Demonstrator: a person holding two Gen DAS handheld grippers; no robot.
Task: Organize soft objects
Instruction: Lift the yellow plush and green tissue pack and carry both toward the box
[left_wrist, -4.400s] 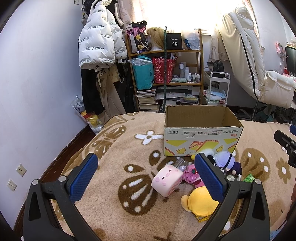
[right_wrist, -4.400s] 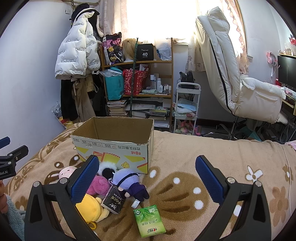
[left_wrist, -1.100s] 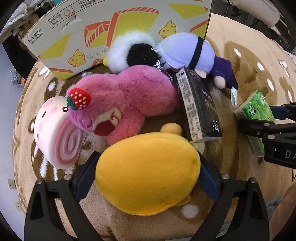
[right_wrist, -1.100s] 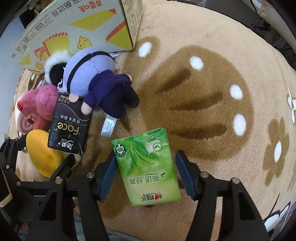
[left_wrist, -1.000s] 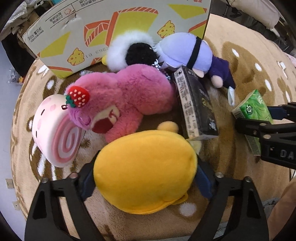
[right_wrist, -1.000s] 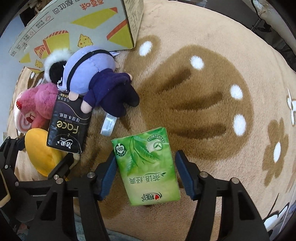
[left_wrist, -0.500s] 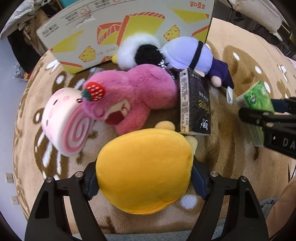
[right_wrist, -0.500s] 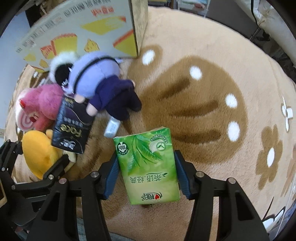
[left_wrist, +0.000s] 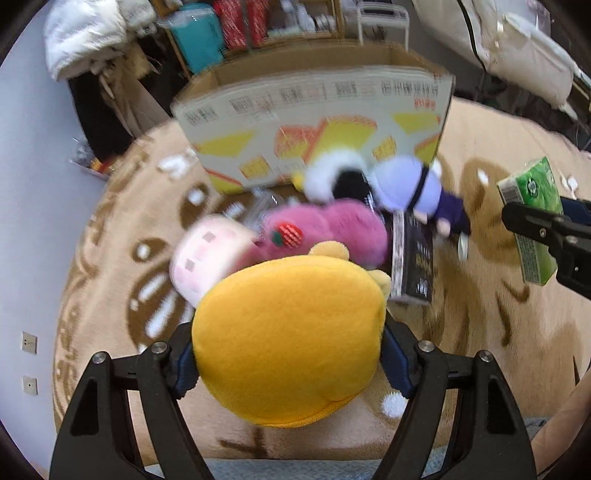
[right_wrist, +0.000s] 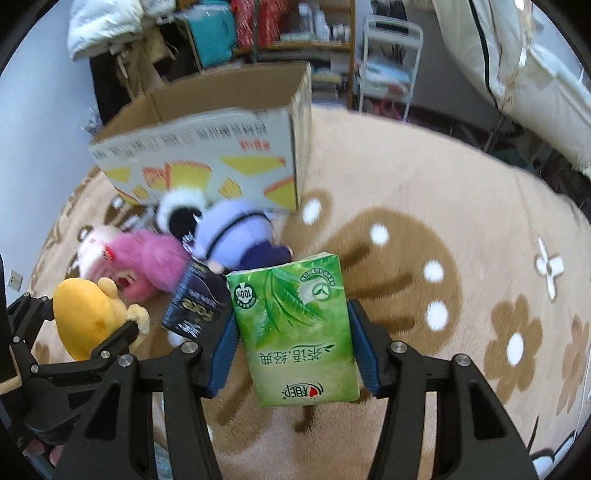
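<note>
My left gripper (left_wrist: 288, 354) is shut on a yellow plush toy (left_wrist: 288, 339) and holds it above the blanket; it also shows in the right wrist view (right_wrist: 88, 321). My right gripper (right_wrist: 293, 339) is shut on a green tissue pack (right_wrist: 295, 328), lifted off the blanket, also seen at the right of the left wrist view (left_wrist: 532, 221). An open cardboard box (left_wrist: 317, 122) (right_wrist: 207, 144) stands ahead. In front of it lie a pink plush (left_wrist: 332, 229), a pink roll toy (left_wrist: 207, 254), a purple doll (left_wrist: 410, 188) and a black tissue pack (left_wrist: 413, 258).
A tan blanket with brown and white flowers (right_wrist: 424, 229) covers the bed. Behind the box stand a shelf (right_wrist: 295, 26), a white cart (right_wrist: 388, 74), hanging coats (left_wrist: 85, 37) and a white recliner (right_wrist: 517, 66). A wall lies to the left (left_wrist: 26, 184).
Both grippers have closed on their objects and lifted them off the blanket. The view has risen and tilted up toward the box.
</note>
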